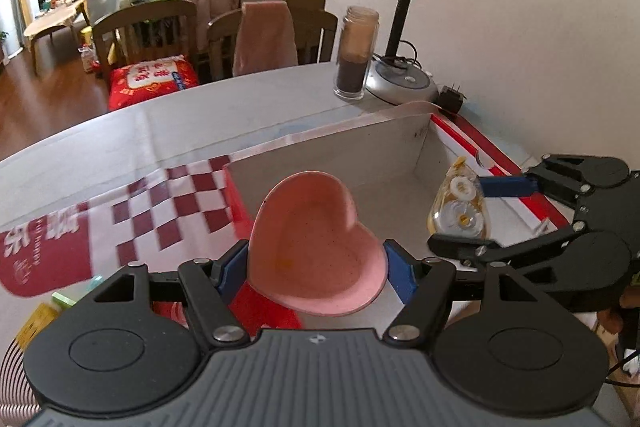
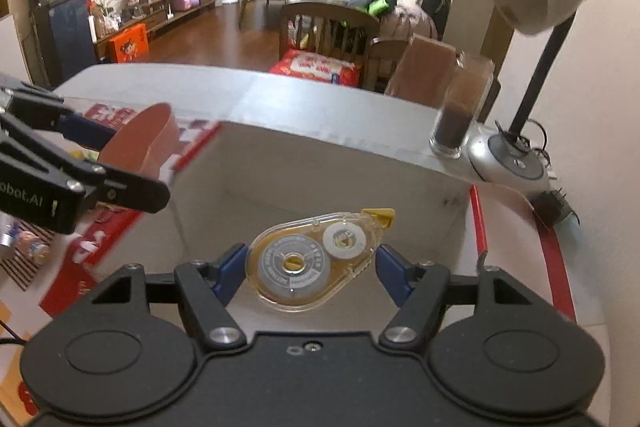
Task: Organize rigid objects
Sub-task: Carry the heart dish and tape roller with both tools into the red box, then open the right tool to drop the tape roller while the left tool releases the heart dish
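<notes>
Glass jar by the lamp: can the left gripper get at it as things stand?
Probably not: the left gripper is shut on the pink heart-shaped dish, and the glass jar stands beyond the box's far wall.

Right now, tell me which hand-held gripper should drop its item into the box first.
Right. The right hand-held gripper already holds the correction tape dispenser over the open box; the left hand-held gripper, clamped on the pink heart-shaped dish, sits at the box's corner.

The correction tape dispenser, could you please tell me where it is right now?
The correction tape dispenser sits clamped in the right claw, over the open white box, right of the pink heart dish in the left claw.
</notes>
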`<state>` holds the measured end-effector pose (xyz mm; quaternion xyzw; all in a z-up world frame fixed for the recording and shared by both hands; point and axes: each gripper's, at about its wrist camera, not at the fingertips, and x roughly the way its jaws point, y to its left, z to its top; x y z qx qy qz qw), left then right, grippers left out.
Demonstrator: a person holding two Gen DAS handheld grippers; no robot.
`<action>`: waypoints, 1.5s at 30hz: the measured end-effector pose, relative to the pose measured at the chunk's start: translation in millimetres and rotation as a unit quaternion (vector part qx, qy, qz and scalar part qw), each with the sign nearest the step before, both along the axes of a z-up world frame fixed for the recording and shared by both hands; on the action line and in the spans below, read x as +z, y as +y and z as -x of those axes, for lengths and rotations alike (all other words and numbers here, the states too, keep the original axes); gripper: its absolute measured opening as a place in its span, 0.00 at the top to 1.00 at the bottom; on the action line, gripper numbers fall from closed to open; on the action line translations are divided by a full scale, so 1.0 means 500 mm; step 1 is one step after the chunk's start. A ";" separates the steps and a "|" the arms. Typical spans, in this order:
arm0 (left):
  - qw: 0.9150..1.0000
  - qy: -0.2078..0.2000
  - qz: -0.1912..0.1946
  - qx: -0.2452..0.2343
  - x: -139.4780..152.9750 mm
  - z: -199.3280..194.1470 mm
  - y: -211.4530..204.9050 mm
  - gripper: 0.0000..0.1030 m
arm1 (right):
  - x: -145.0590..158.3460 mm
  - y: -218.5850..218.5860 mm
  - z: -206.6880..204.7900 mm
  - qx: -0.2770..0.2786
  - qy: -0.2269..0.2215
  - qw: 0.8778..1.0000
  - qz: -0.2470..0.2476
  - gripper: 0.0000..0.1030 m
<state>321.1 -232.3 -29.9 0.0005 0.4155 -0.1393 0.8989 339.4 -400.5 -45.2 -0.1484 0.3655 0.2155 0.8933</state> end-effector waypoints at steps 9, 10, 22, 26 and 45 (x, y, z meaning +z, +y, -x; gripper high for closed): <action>0.998 0.063 -0.020 -0.012 -0.067 -0.128 -0.083 0.31 | -0.057 -0.025 -0.084 0.027 0.064 0.997 0.023 0.33; 0.997 0.071 -0.022 -0.014 -0.078 -0.141 -0.093 0.31 | -0.061 -0.028 -0.090 0.032 0.072 0.997 0.025 0.33; 0.989 0.138 -0.056 -0.014 -0.179 -0.234 -0.166 0.31 | -0.108 -0.012 -0.125 0.086 0.149 0.983 0.069 0.34; 0.984 0.169 -0.060 -0.011 -0.207 -0.253 -0.178 0.31 | -0.121 0.001 -0.123 0.096 0.181 0.974 0.092 0.34; 0.973 0.218 -0.068 -0.007 -0.254 -0.280 -0.200 0.31 | -0.121 -0.017 -0.132 0.101 0.205 0.970 0.087 0.36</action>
